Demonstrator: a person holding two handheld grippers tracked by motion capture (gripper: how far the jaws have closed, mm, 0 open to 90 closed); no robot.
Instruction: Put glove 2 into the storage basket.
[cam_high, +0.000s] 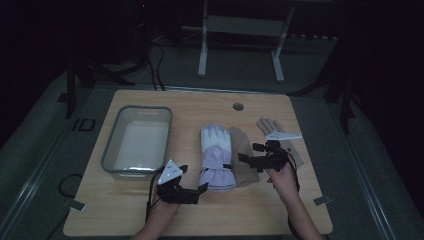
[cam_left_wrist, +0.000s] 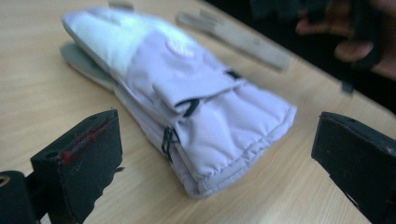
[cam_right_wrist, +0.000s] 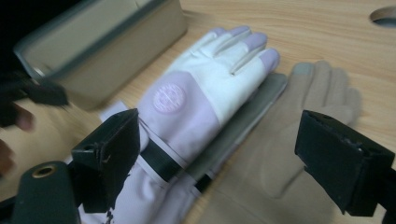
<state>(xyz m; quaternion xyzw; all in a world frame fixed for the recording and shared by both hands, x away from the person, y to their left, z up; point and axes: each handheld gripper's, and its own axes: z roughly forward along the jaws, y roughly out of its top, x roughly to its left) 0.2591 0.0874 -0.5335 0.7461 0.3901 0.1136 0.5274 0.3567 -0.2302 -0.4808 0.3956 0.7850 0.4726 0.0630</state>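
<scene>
- High view gives me a light wooden counter (cam_high: 130, 210) with a clear plastic rectangular bin (cam_high: 137, 141) on its left half, and a lilac-and-white padded ski glove (cam_high: 216, 157) lying flat at the middle, fingers pointing away from me.
- A tan knit glove (cam_high: 242, 160) lies touching the ski glove's right side; another tan glove (cam_high: 272, 131) sits further right.
- My left tongs (cam_high: 192, 181) hover just beside the ski glove's cuff, jaws spread wide, gripping nothing.
- My right tongs (cam_high: 248, 152) hang over the tan knit glove (cam_right_wrist: 289, 140), jaws wide apart, empty.
</scene>
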